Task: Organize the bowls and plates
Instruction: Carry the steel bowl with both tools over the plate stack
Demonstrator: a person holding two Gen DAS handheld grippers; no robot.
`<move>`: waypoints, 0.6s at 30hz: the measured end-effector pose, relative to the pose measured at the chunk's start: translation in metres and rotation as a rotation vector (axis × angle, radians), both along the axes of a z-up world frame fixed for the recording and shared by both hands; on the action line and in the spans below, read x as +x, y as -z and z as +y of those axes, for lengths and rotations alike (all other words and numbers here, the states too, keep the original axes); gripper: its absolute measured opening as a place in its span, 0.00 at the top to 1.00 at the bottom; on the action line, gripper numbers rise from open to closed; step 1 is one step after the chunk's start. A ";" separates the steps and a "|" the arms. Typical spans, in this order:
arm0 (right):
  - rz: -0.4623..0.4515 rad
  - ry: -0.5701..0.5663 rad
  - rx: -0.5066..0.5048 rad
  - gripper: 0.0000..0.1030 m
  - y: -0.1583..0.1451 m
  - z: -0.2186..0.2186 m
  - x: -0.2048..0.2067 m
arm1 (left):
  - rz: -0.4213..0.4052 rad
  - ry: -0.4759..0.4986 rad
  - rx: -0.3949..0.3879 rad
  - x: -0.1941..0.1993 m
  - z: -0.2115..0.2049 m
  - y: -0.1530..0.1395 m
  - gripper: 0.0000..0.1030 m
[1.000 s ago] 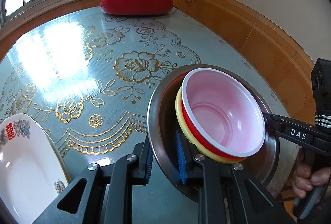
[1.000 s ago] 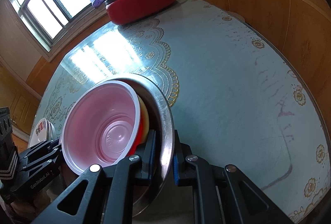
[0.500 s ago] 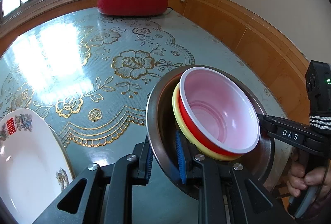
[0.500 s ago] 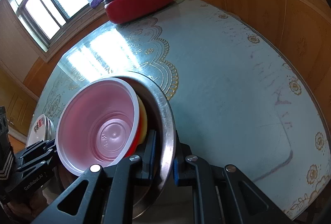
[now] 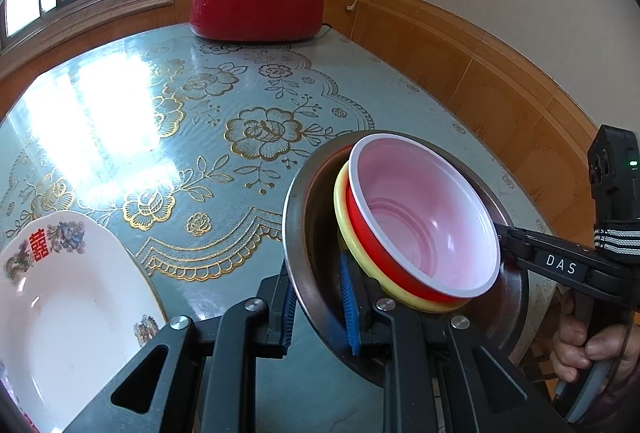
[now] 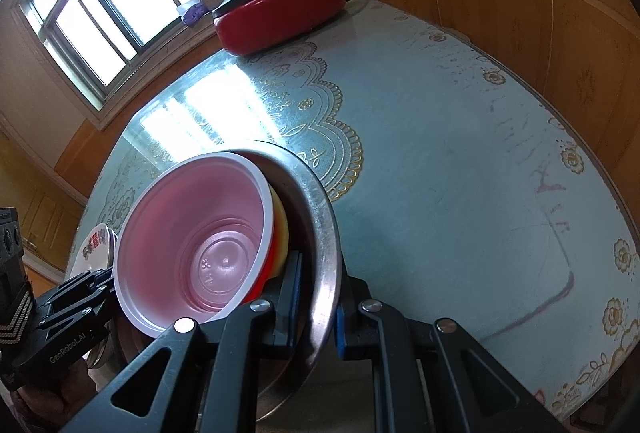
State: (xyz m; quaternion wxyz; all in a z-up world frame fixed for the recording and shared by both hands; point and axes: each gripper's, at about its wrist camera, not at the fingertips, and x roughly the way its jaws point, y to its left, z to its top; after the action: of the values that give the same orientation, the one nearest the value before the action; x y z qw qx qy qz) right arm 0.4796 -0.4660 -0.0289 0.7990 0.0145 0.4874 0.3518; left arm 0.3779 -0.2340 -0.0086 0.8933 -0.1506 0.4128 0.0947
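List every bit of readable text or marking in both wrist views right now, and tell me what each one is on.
"DAS": on the arm of the right tool, seen in the left wrist view.
"GenRobot.AI": on the body of the left tool, seen in the right wrist view.
"囍", a red double-happiness character: on the rim of the white plate.
The white plate's other coloured motifs are pictures, not text.

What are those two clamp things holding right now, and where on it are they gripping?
Both hold the steel bowl by its rim: the left gripper and the right gripper pinch opposite edges. The red bowl nests inside.
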 end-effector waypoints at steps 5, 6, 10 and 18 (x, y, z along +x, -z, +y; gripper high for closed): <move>0.004 -0.005 0.006 0.88 -0.003 0.003 -0.004 | -0.010 -0.005 0.010 -0.005 0.003 -0.006 0.80; 0.003 -0.005 0.006 0.88 -0.003 0.004 -0.004 | -0.011 -0.005 0.012 -0.007 0.003 -0.007 0.80; 0.001 -0.004 0.004 0.88 -0.004 0.007 -0.008 | -0.015 -0.008 0.017 -0.009 0.005 -0.009 0.80; -0.021 -0.006 0.010 0.88 -0.011 0.009 -0.014 | -0.039 -0.006 0.029 -0.017 0.006 -0.018 0.80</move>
State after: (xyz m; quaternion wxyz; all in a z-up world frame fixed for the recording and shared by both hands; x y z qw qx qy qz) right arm 0.4657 -0.4572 -0.0175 0.8030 0.0133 0.4774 0.3566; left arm 0.3609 -0.2284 0.0096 0.9029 -0.1405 0.3936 0.1003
